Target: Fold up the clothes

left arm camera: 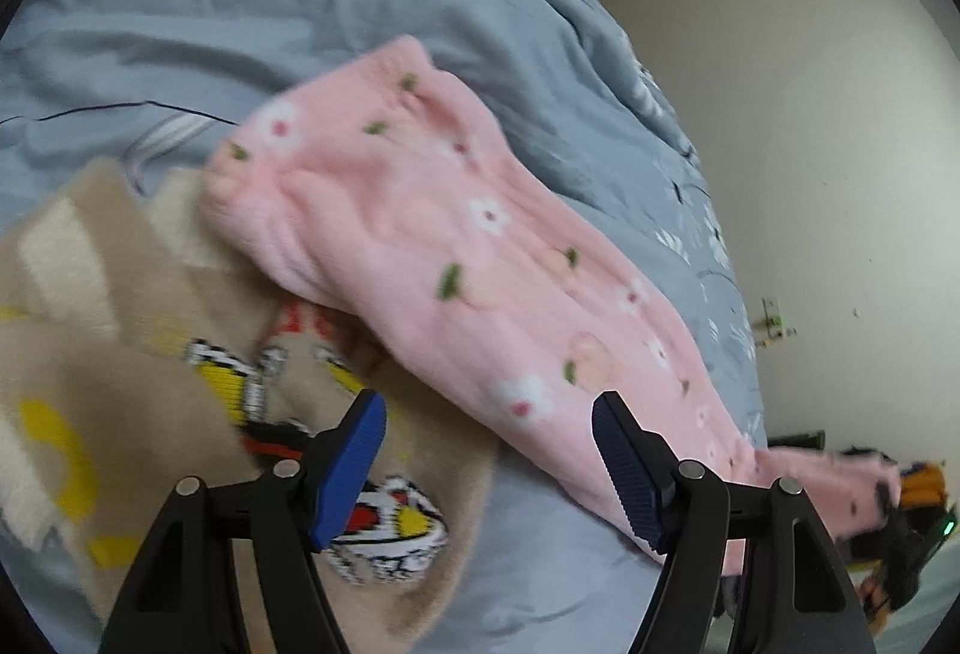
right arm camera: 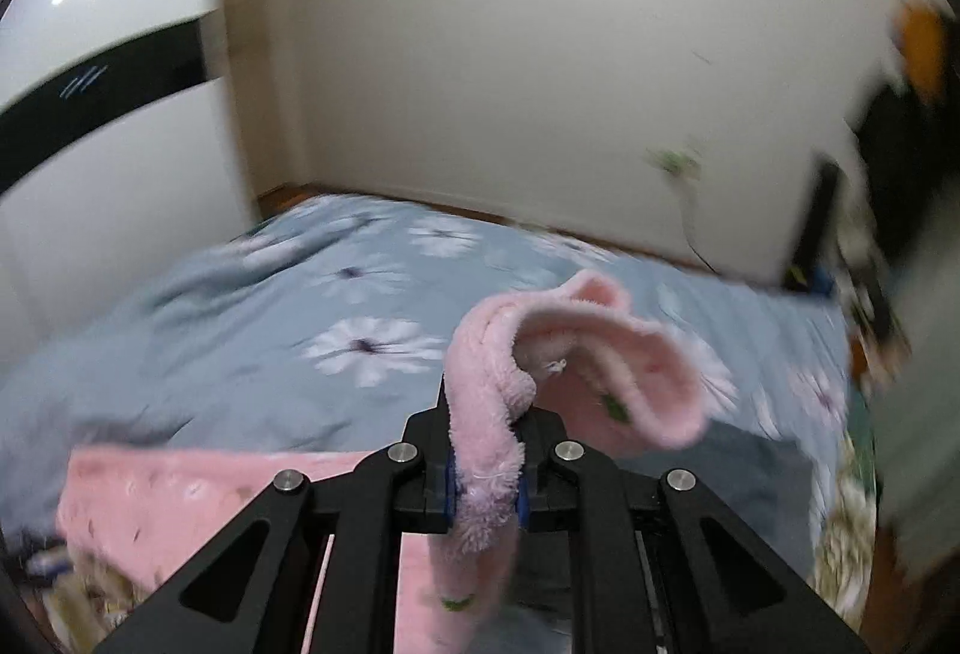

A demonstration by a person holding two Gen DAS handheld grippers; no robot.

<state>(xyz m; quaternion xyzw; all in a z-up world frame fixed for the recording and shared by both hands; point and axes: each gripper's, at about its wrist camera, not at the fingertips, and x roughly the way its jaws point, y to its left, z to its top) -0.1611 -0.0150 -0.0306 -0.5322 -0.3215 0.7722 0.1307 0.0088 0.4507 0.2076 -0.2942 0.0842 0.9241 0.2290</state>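
Note:
A fluffy pink garment (left arm camera: pixel 474 258) with small flowers lies stretched across the blue bedding, from the upper middle to the lower right of the left wrist view. My left gripper (left arm camera: pixel 489 414) is open and empty, its blue pads just above the garment's lower edge. My right gripper (right arm camera: pixel 486 492) is shut on a pink cuff end of the garment (right arm camera: pixel 576 348), which curls up above the jaws; the rest (right arm camera: pixel 180 504) trails down to the lower left. The right gripper also shows at the far lower right of the left wrist view (left arm camera: pixel 900 522), holding that end.
A beige knit sweater (left arm camera: pixel 150 384) with a yellow, red and black cartoon print lies partly under the pink garment at left. The blue flowered duvet (right arm camera: pixel 240 342) covers the bed. A cream wall (right arm camera: pixel 540 54) and white wardrobe (right arm camera: pixel 90 54) stand beyond.

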